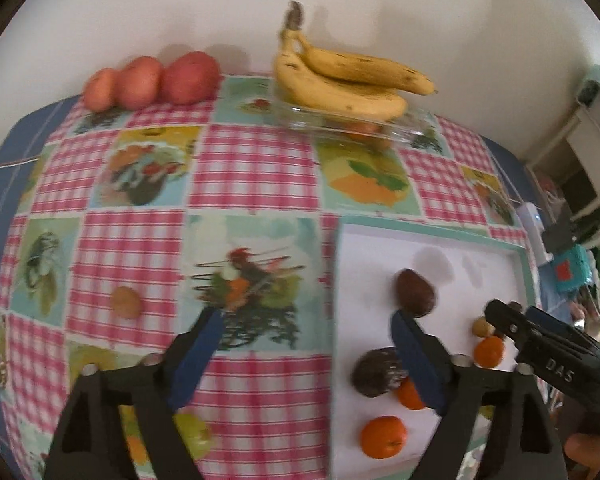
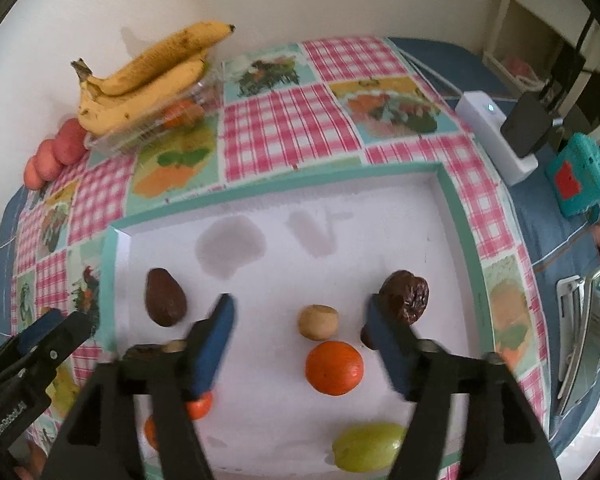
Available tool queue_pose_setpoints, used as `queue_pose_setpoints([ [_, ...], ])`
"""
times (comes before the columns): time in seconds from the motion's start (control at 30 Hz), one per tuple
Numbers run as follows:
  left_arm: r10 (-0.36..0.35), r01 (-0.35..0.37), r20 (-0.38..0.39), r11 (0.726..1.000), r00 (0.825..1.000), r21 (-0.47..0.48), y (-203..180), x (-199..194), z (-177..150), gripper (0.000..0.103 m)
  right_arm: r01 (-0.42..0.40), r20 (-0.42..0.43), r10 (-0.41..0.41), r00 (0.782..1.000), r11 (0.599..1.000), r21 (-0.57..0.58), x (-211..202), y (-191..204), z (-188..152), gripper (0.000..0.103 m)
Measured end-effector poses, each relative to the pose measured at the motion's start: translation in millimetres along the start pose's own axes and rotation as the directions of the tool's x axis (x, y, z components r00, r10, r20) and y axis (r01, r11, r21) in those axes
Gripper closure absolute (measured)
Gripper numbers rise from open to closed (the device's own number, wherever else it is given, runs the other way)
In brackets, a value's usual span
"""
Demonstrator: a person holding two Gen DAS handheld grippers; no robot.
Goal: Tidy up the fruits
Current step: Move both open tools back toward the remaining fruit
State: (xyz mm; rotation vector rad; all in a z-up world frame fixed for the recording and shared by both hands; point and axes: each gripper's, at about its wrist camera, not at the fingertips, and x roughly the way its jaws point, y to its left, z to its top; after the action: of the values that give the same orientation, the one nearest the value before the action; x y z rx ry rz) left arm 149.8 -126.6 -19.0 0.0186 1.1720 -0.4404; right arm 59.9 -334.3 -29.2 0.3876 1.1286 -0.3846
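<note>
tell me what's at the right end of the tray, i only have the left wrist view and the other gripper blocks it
Observer: A wrinkled dark fruit lies in the tray there, beside one finger of the right gripper.
Operator: anything by the near rim
Observer: A green fruit lies there, nearer than an orange.
Operator: is that gripper holding something
Observer: No. Its jaws stand open; a small tan fruit shows between the fingers, not pinched.

"DAS" on right gripper [image 1: 500, 322], "GenRobot.AI" on left gripper [image 2: 66, 326]
</note>
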Motion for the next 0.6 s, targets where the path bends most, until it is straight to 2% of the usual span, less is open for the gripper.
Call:
queue_pose_setpoints([
  [0.13,0.030,-0.030,0.009,0.999,0.999,-0.033,18.6,-5.8,-2.2,0.000,0.011,0.004,-0.011,1.000,1.000,-0.030,-3.2,8.9,-1.1,0.022],
  [0.23,0.051,-0.050,0.017,0.998,0.999,-0.042,29.6,-10.9,-4.6,0.000,0.006,-0.004,-0.006,1.000,0.999,-0.032,-1.6,13.7,-3.1,0.021],
  [0.3,0.061,-0.060,0.023,0.997,0.998,-0.056,36.7,-14.7,-5.8,0.000,0.002,-0.006,-0.002,1.000,0.999,-0.039,-1.1,18.6,-5.6,0.009],
  [0.33,0.059,-0.058,0.027,0.996,0.998,-0.060,39.2,-16.8,-6.1,0.000,0.004,-0.001,-0.004,1.000,0.999,-0.045,-2.2,21.0,-7.1,0.007],
  [0.6,0.054,-0.047,0.058,0.992,0.997,-0.115,70.1,-41.5,-14.2,0.000,0.009,0.044,-0.006,0.999,0.997,-0.083,-16.9,41.6,-21.3,0.007],
])
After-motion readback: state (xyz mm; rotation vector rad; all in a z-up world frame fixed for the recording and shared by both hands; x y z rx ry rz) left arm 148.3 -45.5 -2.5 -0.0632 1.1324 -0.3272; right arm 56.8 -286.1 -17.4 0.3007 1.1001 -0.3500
